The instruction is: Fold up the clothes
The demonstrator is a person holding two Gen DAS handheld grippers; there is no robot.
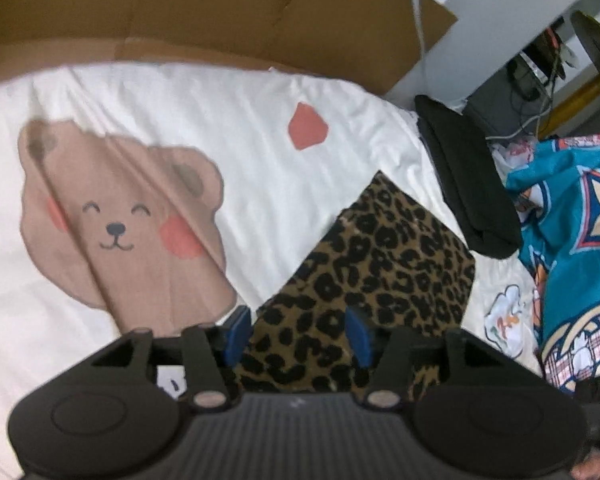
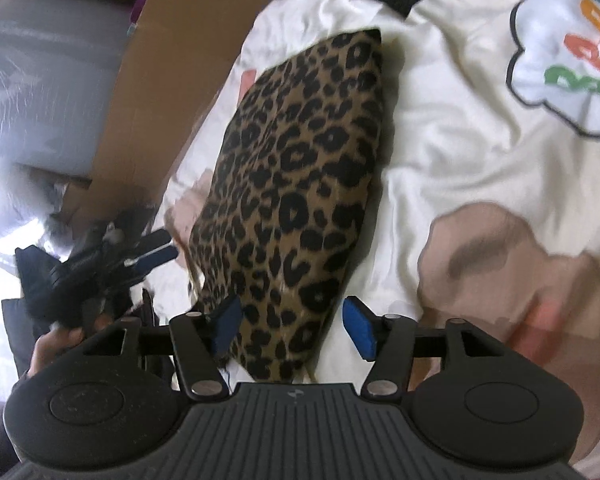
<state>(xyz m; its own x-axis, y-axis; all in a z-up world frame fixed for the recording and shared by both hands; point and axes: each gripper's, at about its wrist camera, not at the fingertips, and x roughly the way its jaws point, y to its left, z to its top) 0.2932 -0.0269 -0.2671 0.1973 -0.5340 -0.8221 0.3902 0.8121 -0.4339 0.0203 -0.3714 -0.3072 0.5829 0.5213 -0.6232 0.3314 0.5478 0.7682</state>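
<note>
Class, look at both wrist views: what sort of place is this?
Probably a bedroom: a white bear-print bed sheet carries a folded leopard-print garment, with a cardboard box and cables beyond.

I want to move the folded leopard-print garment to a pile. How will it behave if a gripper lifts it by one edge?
The leopard-print garment is probably floppy: soft folded cloth lying flat on the white bedsheet. Lifted by one edge, its layers would likely sag and unfold. It looks light, so pushing may bunch it rather than slide it.

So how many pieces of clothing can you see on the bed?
3, maybe more hidden: the folded leopard-print garment in the middle by the grippers, a folded black garment beyond it, and a crumpled teal printed garment at the right edge.
</note>
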